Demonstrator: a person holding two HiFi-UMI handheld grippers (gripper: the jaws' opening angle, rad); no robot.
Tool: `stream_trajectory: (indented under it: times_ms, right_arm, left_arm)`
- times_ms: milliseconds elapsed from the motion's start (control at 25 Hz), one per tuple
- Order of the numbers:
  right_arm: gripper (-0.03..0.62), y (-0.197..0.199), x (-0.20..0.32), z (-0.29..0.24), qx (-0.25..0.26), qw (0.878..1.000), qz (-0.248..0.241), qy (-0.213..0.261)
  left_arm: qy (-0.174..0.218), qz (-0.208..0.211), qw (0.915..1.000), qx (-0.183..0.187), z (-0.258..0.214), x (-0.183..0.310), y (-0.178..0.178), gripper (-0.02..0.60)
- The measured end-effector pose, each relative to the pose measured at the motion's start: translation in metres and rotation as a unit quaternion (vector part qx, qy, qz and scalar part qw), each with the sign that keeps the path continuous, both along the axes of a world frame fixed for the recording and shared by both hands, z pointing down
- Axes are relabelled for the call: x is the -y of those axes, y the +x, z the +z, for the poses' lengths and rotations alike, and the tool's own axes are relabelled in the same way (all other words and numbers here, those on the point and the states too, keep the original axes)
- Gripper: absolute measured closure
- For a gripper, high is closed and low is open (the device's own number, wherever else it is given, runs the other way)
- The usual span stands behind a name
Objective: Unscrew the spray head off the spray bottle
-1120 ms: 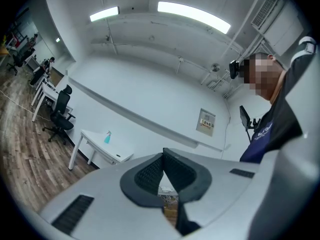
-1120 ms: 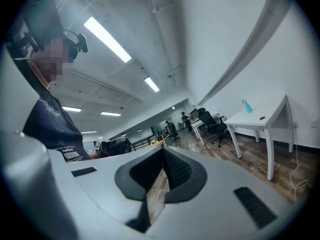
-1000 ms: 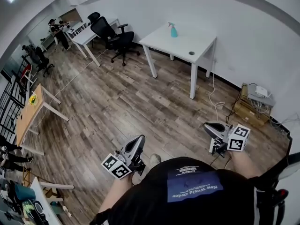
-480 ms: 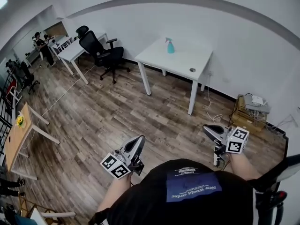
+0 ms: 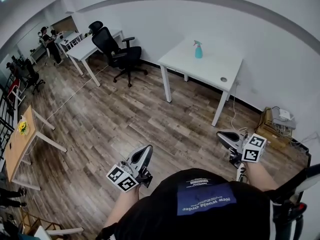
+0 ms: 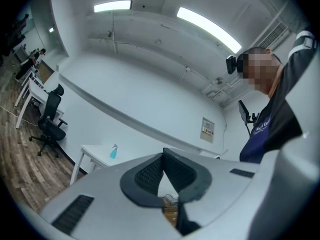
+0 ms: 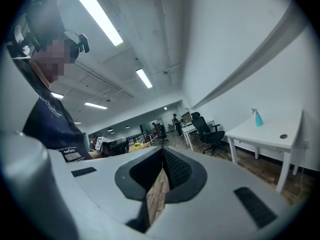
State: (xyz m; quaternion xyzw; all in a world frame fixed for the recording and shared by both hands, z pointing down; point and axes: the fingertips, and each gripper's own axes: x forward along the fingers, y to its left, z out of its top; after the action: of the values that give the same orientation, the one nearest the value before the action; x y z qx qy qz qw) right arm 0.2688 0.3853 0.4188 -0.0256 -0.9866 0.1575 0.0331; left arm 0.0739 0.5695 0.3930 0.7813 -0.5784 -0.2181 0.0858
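Floor (image 5: 142, 116) lies open to white table (image 5: 210, 65) at one o'clock; office chair (image 5: 118, 52) at eleven, cable box (image 5: 278, 129) at two.

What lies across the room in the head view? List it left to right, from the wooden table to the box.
wooden table → black chair → spray bottle → small dark disc → cardboard box
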Motion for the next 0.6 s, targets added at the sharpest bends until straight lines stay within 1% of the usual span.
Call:
stream_trajectory:
  times_ms: [120,360,520,600]
  right_arm:
    - [0.597,-0.023,0.012,0.006,-0.003,1.0,-0.011,-0.001]
    - [0.597,-0.063,0.055,0.02,-0.004,0.999,-0.04,-0.013]
    - [0.597,-0.092,0.105,0.026,0.002,0.998,-0.068,-0.015]
    - [0.597,-0.108,0.137,0.025,0.005,0.996,-0.086,-0.017]
  left_arm:
    - [-0.002,-0.012,0.9999,-0.01,0.009,0.008,-0.02,0.58]
    - [-0.011,-0.028,0.9995,-0.006,0.017,0.046,-0.042,0.58]
    - [-0.016,-0.058,0.9981,0.009,0.019,0.081,-0.057,0.58]
    - [-0.02,-0.081,0.9965,0.005,0.018,0.105,-0.067,0.58]
